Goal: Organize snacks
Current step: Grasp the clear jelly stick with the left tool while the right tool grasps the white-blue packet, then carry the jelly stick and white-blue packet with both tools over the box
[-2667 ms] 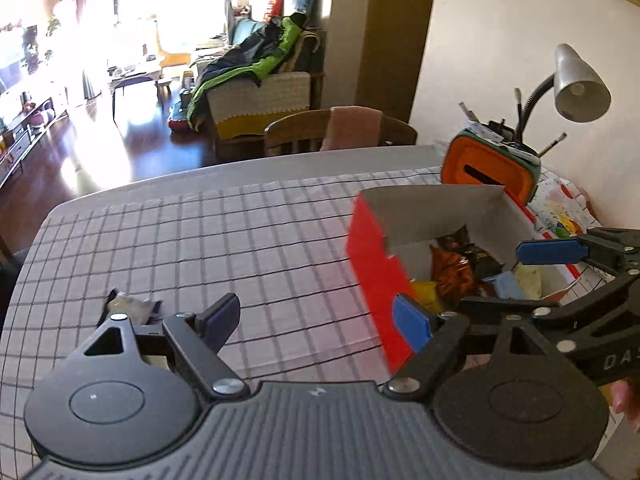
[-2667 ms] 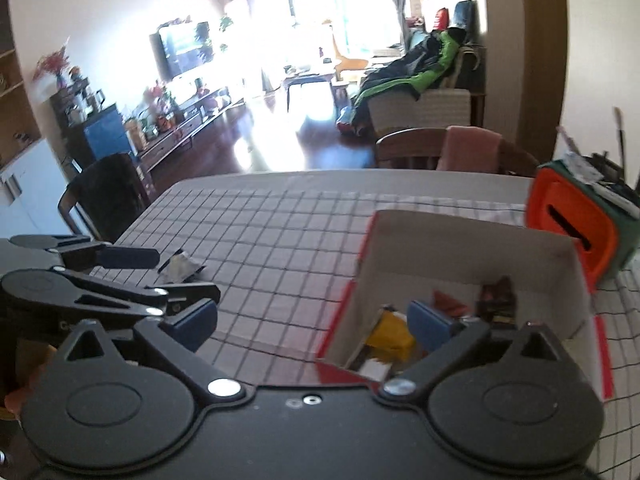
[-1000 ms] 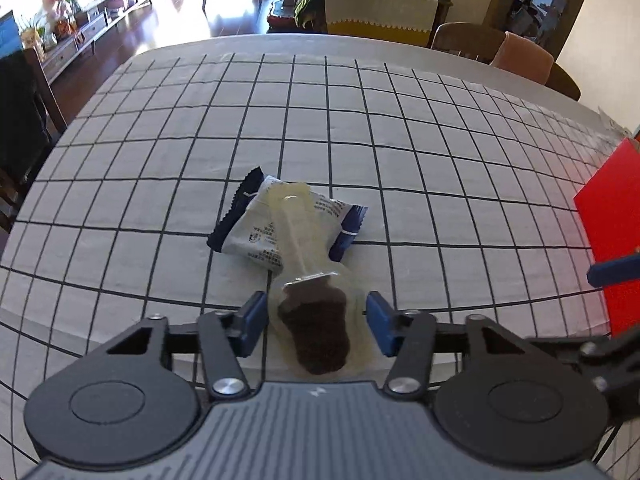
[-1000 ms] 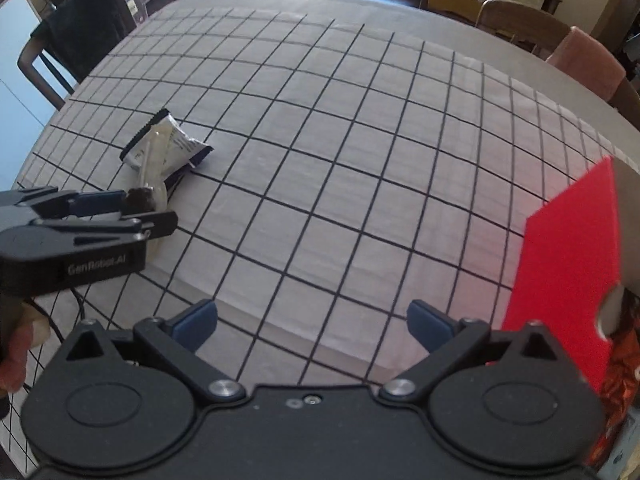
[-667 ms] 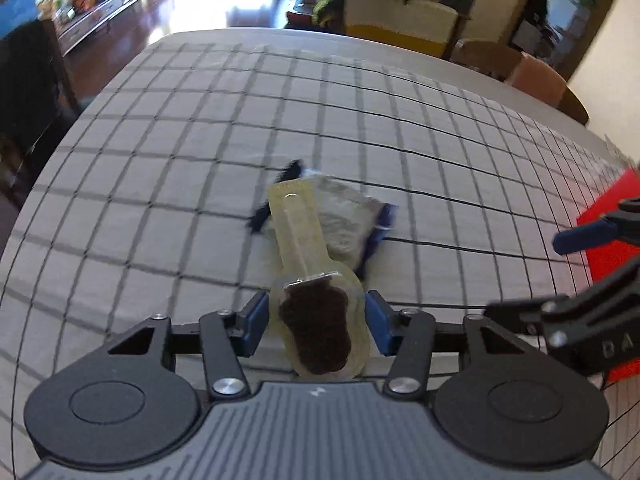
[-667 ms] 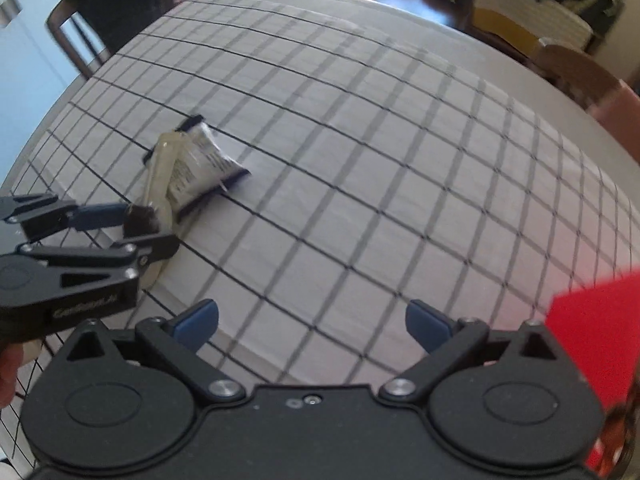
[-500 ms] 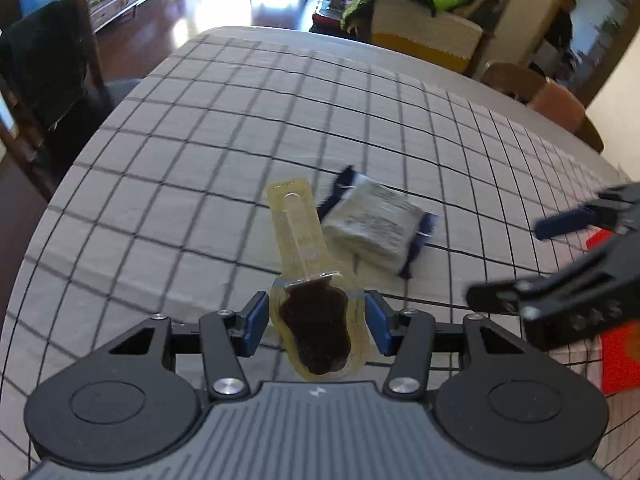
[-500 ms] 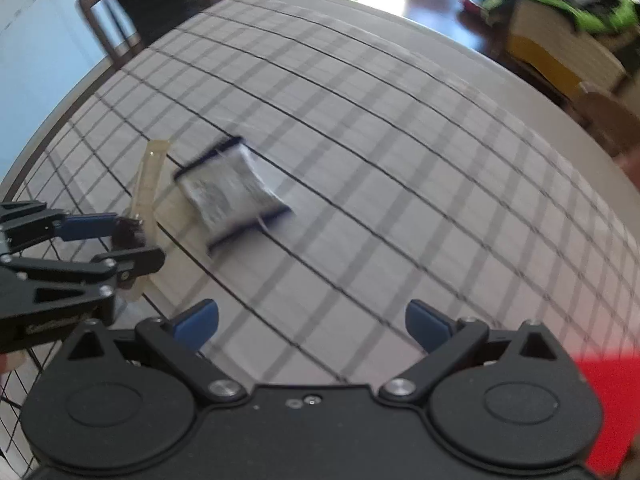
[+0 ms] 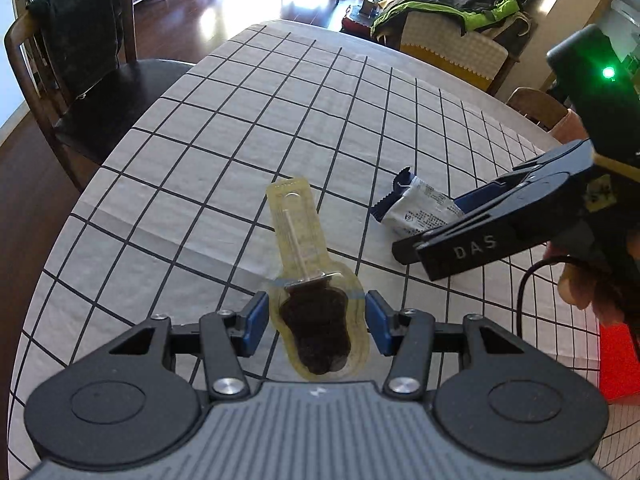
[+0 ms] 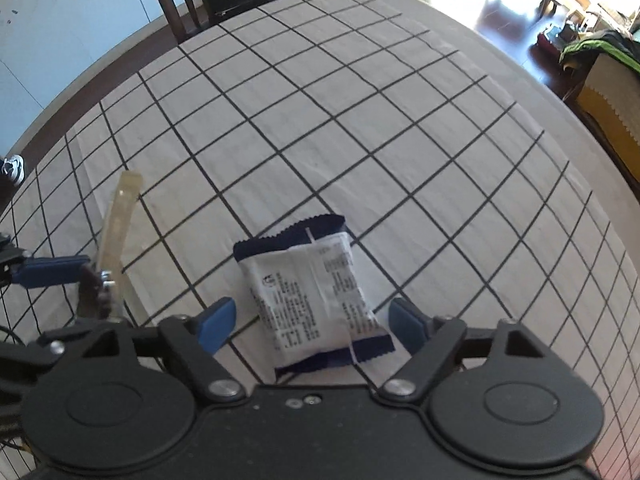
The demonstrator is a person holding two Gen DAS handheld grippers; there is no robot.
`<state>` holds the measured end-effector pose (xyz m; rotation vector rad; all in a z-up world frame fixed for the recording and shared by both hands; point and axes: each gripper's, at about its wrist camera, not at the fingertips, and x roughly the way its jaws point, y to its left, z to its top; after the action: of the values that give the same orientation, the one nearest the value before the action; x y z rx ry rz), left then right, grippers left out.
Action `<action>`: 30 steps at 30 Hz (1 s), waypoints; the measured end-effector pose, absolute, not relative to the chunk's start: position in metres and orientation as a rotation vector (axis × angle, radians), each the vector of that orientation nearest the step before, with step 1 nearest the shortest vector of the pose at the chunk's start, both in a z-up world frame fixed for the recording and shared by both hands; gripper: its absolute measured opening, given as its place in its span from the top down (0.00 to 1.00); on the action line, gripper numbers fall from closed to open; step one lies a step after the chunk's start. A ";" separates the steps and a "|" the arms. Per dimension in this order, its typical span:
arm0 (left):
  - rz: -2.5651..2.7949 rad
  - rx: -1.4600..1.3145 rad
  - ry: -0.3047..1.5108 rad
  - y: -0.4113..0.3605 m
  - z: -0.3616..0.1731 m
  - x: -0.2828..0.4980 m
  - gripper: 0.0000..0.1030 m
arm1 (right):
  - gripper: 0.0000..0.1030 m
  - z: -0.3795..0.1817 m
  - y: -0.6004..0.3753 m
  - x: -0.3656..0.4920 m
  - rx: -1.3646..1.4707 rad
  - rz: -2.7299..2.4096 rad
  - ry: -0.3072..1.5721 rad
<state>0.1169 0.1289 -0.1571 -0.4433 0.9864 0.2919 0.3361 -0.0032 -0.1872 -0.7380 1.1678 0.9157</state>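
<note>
Snacks lay on a grid-checked tablecloth (image 9: 248,128) in a sunlit living room: the left gripper (image 9: 316,320) pinched a clear-wrapped chocolate lollipop (image 9: 312,304), while the right gripper (image 10: 310,324) stood spread around a crinkly white-and-navy packet (image 10: 316,288).

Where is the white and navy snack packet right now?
The snack packet lies flat on the checked tablecloth, between the open right gripper fingers, right of the bagged lollipop held by the left gripper.

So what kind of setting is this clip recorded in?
Most likely a home dining and living area: a table under a grid-patterned tablecloth, a wooden dining chair beside it, and a sofa piled with jackets on a glossy wood floor beyond.
</note>
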 end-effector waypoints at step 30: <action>0.191 -0.359 0.985 0.092 -0.123 0.102 0.50 | 0.55 -0.122 -0.135 0.273 -0.365 0.647 1.144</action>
<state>0.1024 0.0916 -0.1227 -0.3593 0.9846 0.1915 0.2734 -0.1347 -0.1223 -0.3649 1.1439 0.6465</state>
